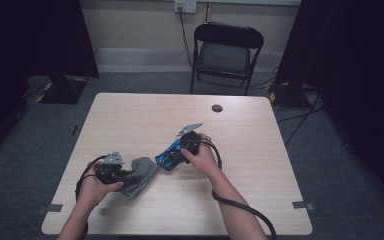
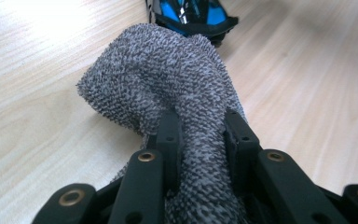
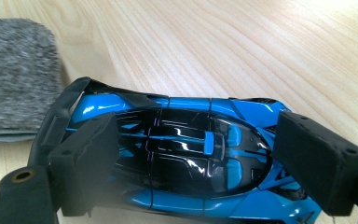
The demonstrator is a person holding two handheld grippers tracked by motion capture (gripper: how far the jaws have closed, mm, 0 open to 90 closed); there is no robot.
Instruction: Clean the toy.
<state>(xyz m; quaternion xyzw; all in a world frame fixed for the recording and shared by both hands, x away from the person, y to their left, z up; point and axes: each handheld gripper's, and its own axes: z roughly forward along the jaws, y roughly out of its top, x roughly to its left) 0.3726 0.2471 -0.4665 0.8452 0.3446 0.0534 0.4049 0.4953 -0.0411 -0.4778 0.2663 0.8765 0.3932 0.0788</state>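
Observation:
A grey knitted cloth (image 1: 139, 172) lies bunched at the table's front left. My left gripper (image 1: 125, 176) is shut on it. In the left gripper view a fold of the cloth (image 2: 158, 79) is pinched between the two black jaws of the left gripper (image 2: 200, 126). A blue and black toy car (image 1: 167, 156) sits just right of the cloth on the table. My right gripper (image 1: 172, 156) is shut on it. In the right gripper view the pads of the right gripper (image 3: 200, 158) press on the two ends of the car (image 3: 182, 149), beside the cloth (image 3: 14, 74).
The light wooden table (image 1: 180, 115) has a small dark round cap (image 1: 217, 108) near its far edge. A black folding chair (image 1: 225, 52) stands behind the table. Cables trail from both grippers off the front edge.

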